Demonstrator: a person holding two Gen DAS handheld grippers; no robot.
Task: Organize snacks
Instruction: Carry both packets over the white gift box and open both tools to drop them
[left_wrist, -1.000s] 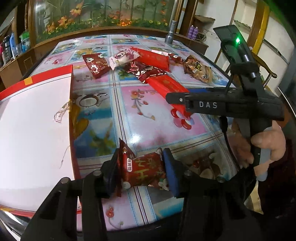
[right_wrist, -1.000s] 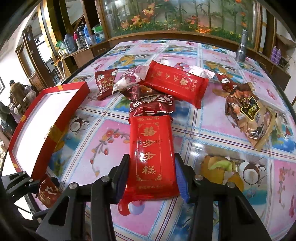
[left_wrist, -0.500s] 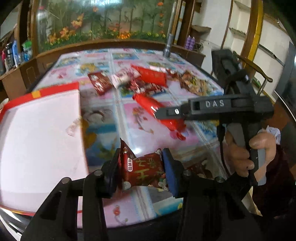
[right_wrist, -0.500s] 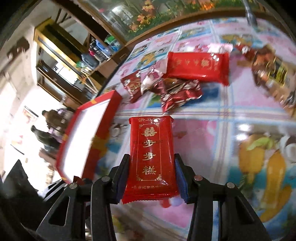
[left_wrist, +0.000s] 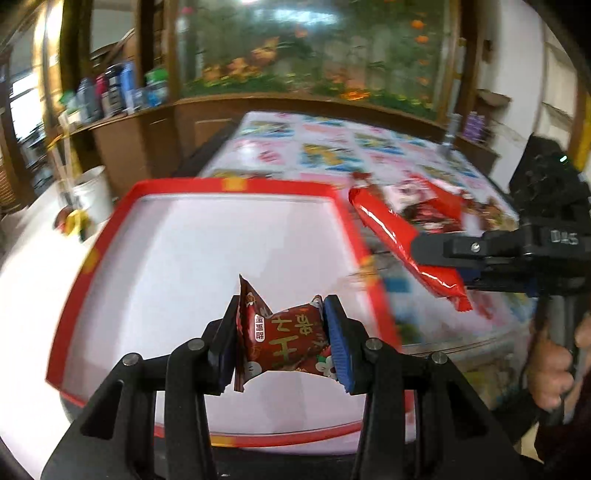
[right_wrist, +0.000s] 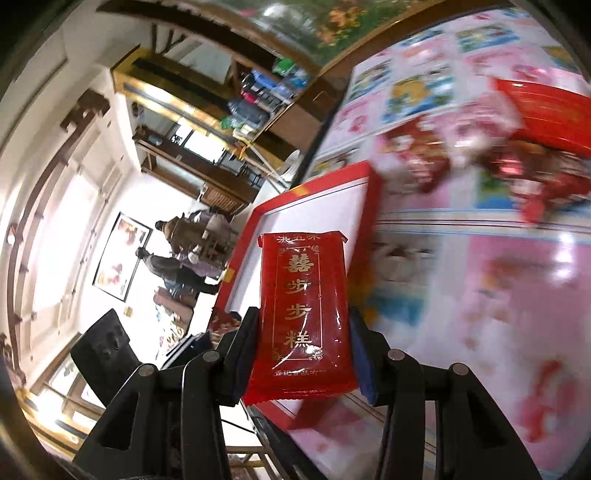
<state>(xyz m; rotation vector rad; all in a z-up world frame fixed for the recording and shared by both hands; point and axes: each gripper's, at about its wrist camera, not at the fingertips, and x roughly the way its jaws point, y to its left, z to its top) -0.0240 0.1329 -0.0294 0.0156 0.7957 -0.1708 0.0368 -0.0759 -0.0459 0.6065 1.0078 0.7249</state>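
Note:
My left gripper (left_wrist: 282, 341) is shut on a small dark-red snack packet (left_wrist: 284, 341) and holds it in the air over the white inside of the red-rimmed box (left_wrist: 236, 182). My right gripper (right_wrist: 301, 349) is shut on a long red packet with gold characters (right_wrist: 303, 314), lifted above the box's red rim (right_wrist: 332, 181). In the left wrist view that long red packet (left_wrist: 399, 236) hangs from the right gripper (left_wrist: 443, 254) just right of the box. A pile of loose red snack packets (left_wrist: 424, 203) lies on the table beyond; in the right wrist view the pile (right_wrist: 517, 155) is blurred.
The table wears a glossy patterned cloth (left_wrist: 332, 144). A white bucket (left_wrist: 92, 192) stands left of the table. A wooden cabinet with a fish tank (left_wrist: 314, 55) runs along the far edge. People (right_wrist: 192, 254) stand far off in the room.
Both grippers have swung left with their packets, from over the patterned cloth to the red box. The left packet is now above the box's white floor; the right packet has tilted.

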